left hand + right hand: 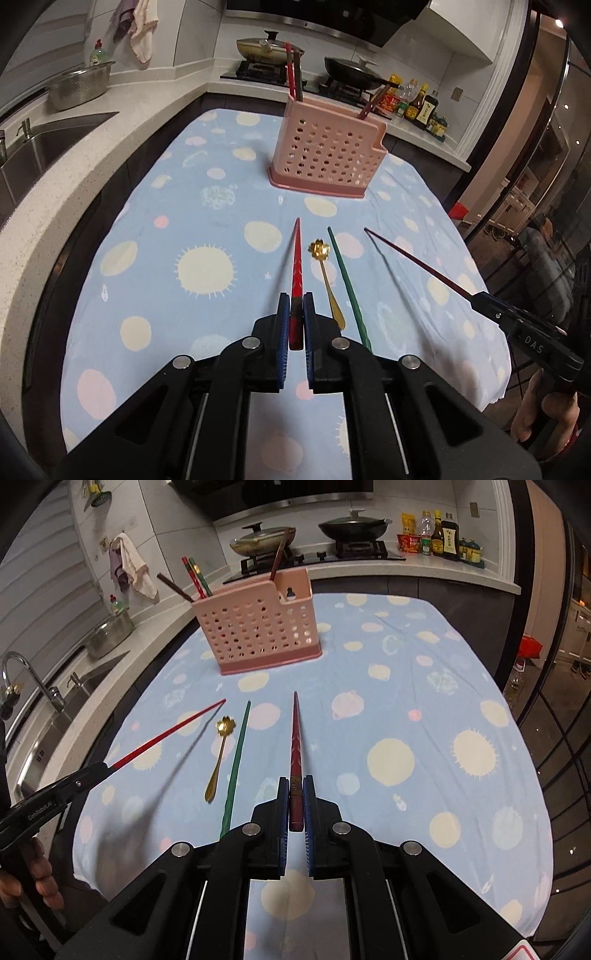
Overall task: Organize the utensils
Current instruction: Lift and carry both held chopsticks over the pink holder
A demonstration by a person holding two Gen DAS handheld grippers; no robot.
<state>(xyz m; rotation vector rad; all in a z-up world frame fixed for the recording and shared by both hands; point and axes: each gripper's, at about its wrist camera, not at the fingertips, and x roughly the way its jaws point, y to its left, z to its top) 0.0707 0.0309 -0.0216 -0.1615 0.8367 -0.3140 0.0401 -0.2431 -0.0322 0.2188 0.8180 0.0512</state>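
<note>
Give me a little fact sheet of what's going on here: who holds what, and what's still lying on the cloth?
left gripper: shut on a red chopstick
right gripper: shut on a dark red chopstick
on the cloth: gold spoon, green chopstick
pink holder: upright, several chopsticks already inside

Two wrist views, shared tablecloth (pixel 221 192)
</note>
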